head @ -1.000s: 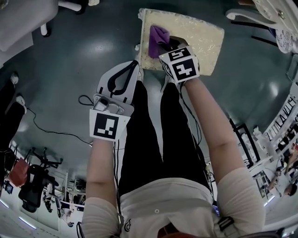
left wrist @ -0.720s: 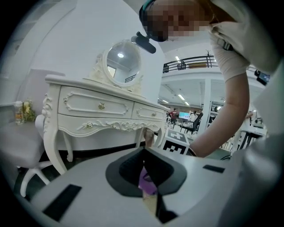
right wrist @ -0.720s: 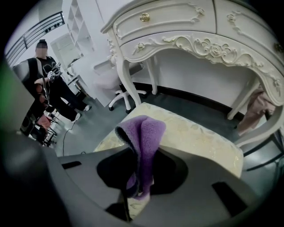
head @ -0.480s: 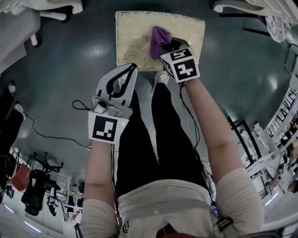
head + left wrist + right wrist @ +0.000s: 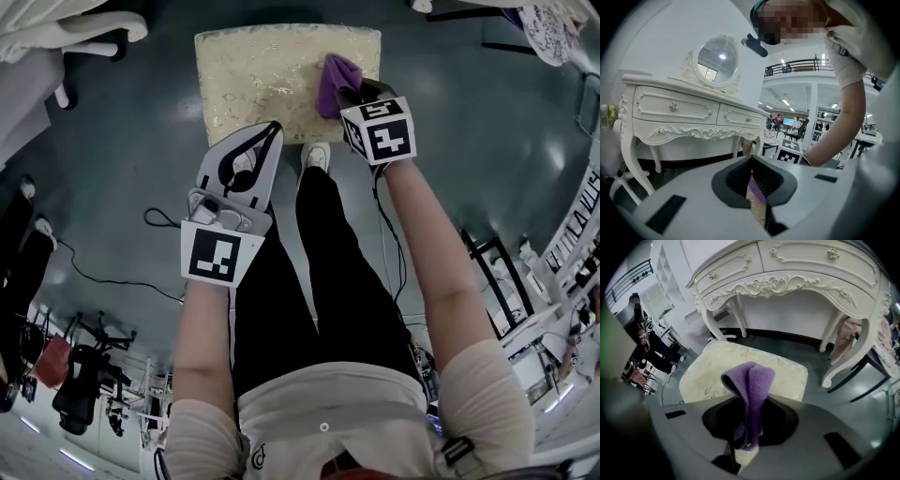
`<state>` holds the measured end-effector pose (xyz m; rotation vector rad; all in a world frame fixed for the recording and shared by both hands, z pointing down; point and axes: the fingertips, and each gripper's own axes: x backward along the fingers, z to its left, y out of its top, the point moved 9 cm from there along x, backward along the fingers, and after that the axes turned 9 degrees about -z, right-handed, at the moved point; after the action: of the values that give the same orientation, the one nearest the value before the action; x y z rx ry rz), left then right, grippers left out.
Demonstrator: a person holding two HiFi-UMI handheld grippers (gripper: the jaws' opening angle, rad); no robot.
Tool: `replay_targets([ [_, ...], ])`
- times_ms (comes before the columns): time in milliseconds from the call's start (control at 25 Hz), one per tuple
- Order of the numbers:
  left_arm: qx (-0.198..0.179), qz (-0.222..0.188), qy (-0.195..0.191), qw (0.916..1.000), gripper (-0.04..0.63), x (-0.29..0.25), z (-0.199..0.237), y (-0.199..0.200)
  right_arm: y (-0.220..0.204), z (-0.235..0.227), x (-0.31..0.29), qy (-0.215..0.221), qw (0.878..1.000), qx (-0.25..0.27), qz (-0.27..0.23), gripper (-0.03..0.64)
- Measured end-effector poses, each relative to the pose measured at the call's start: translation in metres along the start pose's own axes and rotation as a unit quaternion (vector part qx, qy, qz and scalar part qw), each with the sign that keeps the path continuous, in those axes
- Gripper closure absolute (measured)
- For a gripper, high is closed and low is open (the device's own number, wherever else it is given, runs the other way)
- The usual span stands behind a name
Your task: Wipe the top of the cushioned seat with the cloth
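Two grippers are in play, but only one is working. The right gripper (image 5: 349, 92) has its jaws clamped on a purple fleecy cloth (image 5: 751, 380), which is pinched low between them and stands up out of them in a folded hump. In the head view that cloth sits over the right-hand part of the square cream brocade cushioned seat (image 5: 267, 75), close to its right edge and towards the near side. Whether the fleece is pressing on the fabric or hanging just above it cannot be told from these views.

The left gripper (image 5: 267, 133) is off the seat, just beside its near edge and above the person's black-trousered legs (image 5: 309, 281). Its jaws are drawn together to a thin slit with nothing held between them. Its camera looks across at a white carved dressing table (image 5: 684, 117) with an oval mirror (image 5: 717, 58) on top.

The step in hand looks like the wiping itself, with the cloth at one end of a pass. Most of the cushion top lies bare to the left of the cloth, so the job seems far from finished. The next move calls for pressing the cloth flat enough to meet the brocade and drawing it leftward across the top in overlapping strokes. The clamp must be firm so the soft fleece does not slip out. The seat stands on a dark glossy floor (image 5: 141, 141), so a hard push might shift it.
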<state>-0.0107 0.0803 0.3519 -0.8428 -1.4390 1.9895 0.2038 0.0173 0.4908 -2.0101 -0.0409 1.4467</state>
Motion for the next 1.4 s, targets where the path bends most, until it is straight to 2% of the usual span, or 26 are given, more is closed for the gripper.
replay_targets([
  [200,0.012,-0.006,-0.007,0.9999,0.581,-0.022,-0.023,-0.005,-0.016,-0.036,0.015,-0.013,1.0,-0.012,-0.001,0.534],
  [400,-0.039,0.028,-0.034,0.9983,0.581,-0.034,-0.041,-0.013,-0.024,-0.06,0.029,-0.026,1.0,0.005,0.013,0.534],
  [600,-0.007,-0.006,-0.009,0.9999,0.581,-0.045,-0.043,-0.008,-0.026,-0.068,0.04,-0.039,0.999,0.025,0.027,0.535],
  [800,-0.02,-0.006,-0.023,0.9995,0.581,-0.041,-0.038,0.002,-0.019,-0.056,0.053,-0.033,0.999,0.031,0.018,0.535],
  [920,-0.056,0.012,-0.042,0.9975,0.581,-0.027,-0.03,0.01,-0.011,-0.038,0.057,-0.027,0.999,0.023,0.007,0.535],
  [1000,-0.064,0.013,-0.036,0.9972,0.581,-0.01,-0.02,0.017,-0.01,-0.014,0.056,-0.015,1.0,0.015,0.003,0.535],
  [1200,-0.058,0.011,-0.014,0.9982,0.581,0.038,0.008,0.025,-0.016,0.059,0.039,0.017,1.0,0.014,0.009,0.535],
  [1400,-0.038,0.003,0.025,0.999,0.581,0.09,0.036,0.02,-0.015,0.135,0.013,0.055,0.998,0.027,0.015,0.535],
])
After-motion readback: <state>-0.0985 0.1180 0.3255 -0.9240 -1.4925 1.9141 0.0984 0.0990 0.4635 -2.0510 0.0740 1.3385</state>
